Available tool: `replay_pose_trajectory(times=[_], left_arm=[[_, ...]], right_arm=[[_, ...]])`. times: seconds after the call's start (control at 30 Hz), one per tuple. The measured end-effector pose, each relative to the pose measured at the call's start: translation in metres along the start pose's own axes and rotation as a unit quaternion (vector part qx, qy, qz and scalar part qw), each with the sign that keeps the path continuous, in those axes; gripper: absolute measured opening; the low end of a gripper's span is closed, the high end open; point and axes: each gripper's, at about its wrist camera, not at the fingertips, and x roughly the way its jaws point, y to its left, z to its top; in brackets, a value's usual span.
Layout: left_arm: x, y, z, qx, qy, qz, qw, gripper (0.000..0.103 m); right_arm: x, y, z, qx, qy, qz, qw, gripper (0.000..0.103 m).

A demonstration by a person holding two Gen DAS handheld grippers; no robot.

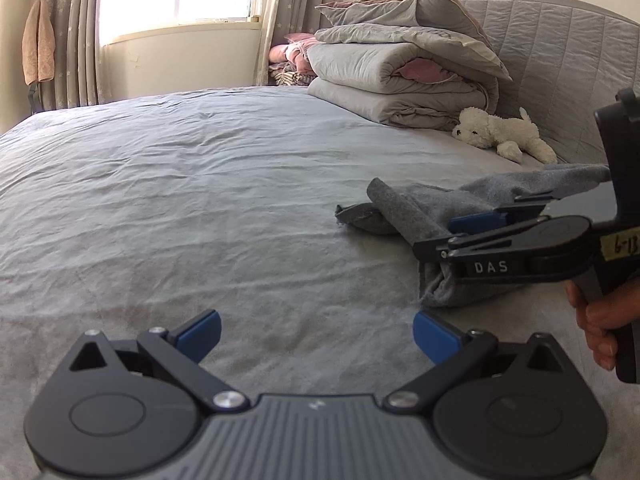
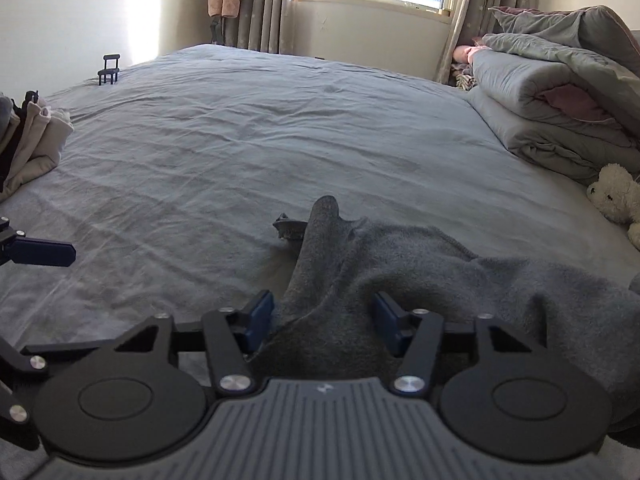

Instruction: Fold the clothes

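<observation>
The right gripper [image 2: 324, 322] is set over a fold of the grey garment [image 2: 420, 264], its blue pads [image 2: 262, 316] on either side of the bunched cloth; whether they press on it cannot be told, since a gap seems to be left at the right pad. The garment is crumpled on the bed [image 2: 240, 140], near its right side. The left gripper [image 1: 316, 332] is held spread and empty above the bare sheet. If the fold is only loosely caught, it may be dropped when lifted, or several layers may be gathered together and a crooked fold made.
</observation>
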Motion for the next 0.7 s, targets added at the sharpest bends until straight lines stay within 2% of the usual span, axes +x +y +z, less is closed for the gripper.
replay_pose_trajectory(times=[0.03,0.1,0.2,0.27,0.37,0.47,0.53,0.6,0.7], left_arm=[[0.000,0.002,0.000,-0.002,0.001,0.001,1.0000,0.102],[-0.002,0.005,0.002,-0.010,0.001,0.000,0.9999,0.102],[-0.008,0.008,0.007,-0.026,-0.009,-0.011,0.9996,0.102],[-0.012,0.007,0.009,-0.028,-0.018,-0.016,0.9993,0.102],[-0.015,0.004,0.010,-0.028,-0.024,-0.027,0.9990,0.102],[-0.020,0.000,0.011,-0.027,-0.036,-0.048,0.9978,0.102],[-0.024,-0.003,0.011,-0.025,-0.047,-0.060,0.9968,0.102],[-0.026,-0.004,0.012,-0.022,-0.051,-0.071,0.9959,0.102],[-0.023,-0.006,0.011,-0.014,-0.046,-0.072,0.9963,0.102]], right_arm=[[-0.003,0.000,-0.001,0.001,-0.005,-0.003,1.000,0.009],[-0.020,-0.005,0.002,0.024,-0.035,0.010,0.999,0.009],[-0.068,-0.006,0.014,0.023,-0.140,0.025,0.990,0.009],[-0.093,-0.010,0.019,0.036,-0.187,0.065,0.979,0.009],[-0.114,-0.007,0.018,0.043,-0.228,0.159,0.960,0.009],[-0.120,0.009,0.019,0.008,-0.224,0.219,0.950,0.009],[-0.114,0.019,0.022,-0.007,-0.197,0.240,0.950,0.009],[-0.102,0.022,0.021,-0.007,-0.167,0.256,0.952,0.010],[-0.096,0.018,0.020,0.014,-0.150,0.287,0.946,0.013]])
